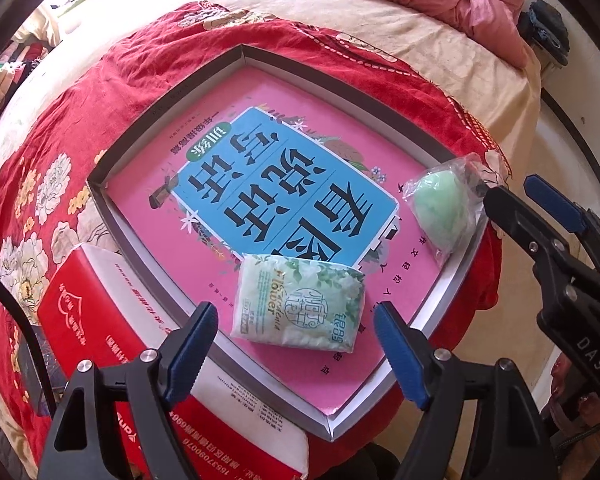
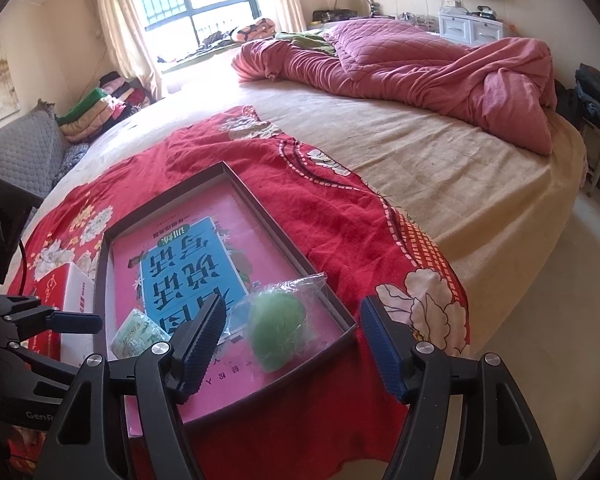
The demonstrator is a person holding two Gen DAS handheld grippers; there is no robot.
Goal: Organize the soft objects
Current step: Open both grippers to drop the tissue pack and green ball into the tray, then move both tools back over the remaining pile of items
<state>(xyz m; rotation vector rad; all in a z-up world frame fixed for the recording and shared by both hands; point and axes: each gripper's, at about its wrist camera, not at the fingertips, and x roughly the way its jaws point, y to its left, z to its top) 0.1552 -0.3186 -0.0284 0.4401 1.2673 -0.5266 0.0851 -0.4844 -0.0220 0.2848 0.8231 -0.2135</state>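
Note:
A shallow grey tray point(image 1: 148, 114) lies on a red flowered cloth point(image 1: 60, 184) on the bed, lined with a pink and blue book point(image 1: 260, 184). A green-white tissue pack point(image 1: 300, 300) rests at the tray's near edge. My left gripper point(image 1: 296, 356) hovers over it, open, pads clear of the pack. A green sponge in a clear bag point(image 2: 278, 332) sits in the tray's right corner point(image 2: 340, 326). My right gripper point(image 2: 292, 344) hangs just above the sponge, open and holding nothing. The left wrist view shows the sponge point(image 1: 444, 208) beside the right gripper point(image 1: 516, 192).
A red and white tissue box point(image 1: 84, 320) stands against the tray's left side. A rumpled pink quilt point(image 2: 420, 68) covers the far end of the bed. Folded clothes point(image 2: 104, 104) are stacked by the window. Bare floor point(image 2: 540, 320) runs past the bed's right edge.

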